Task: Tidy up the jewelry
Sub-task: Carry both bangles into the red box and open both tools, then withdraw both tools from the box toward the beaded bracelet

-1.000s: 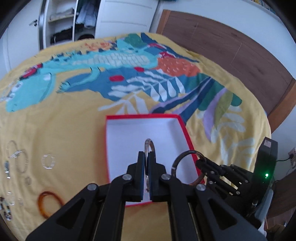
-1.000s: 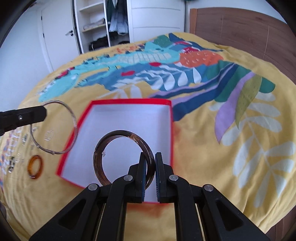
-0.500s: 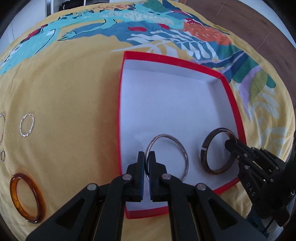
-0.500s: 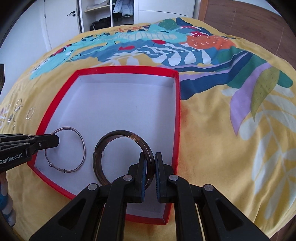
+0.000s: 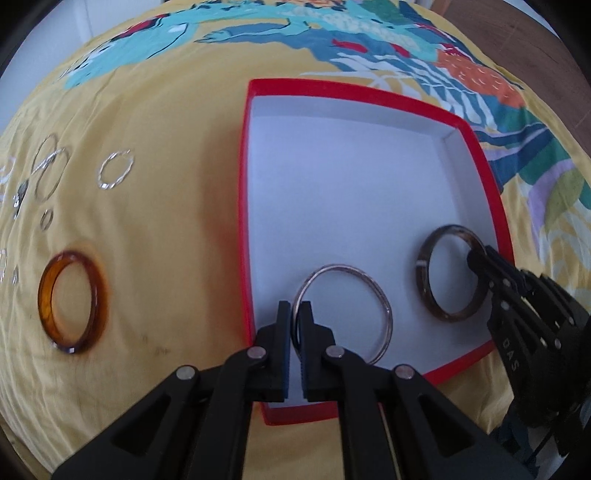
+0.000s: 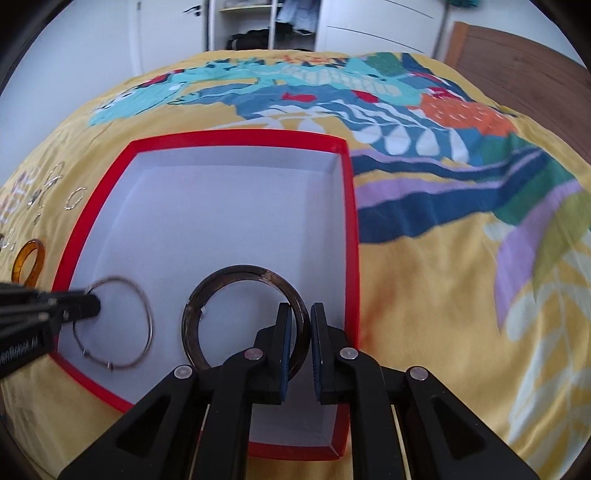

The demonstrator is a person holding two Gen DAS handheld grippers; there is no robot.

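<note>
On the yellow bedspread printed with a blue and teal crocodile, small loose pieces lie at the far left: thin silver wire hoops, a twisted silver ring and, nearer the camera, a translucent amber resin bangle lying flat. Just right of these sits the shallow red cardboard box with a white inside. The left gripper reaches over the box's near left corner, its jaws just beginning to part, with the rim of the thin silver metal bangle between the pads; the bangle's far side rests on the white floor. Just beside it to the right, apart from it, the wide dark brown horn-like bangle stands tilted inside the box near the right wall. The right gripper is clamped on that brown bangle's rim. Beyond the bed stands an open white wardrobe.
</note>
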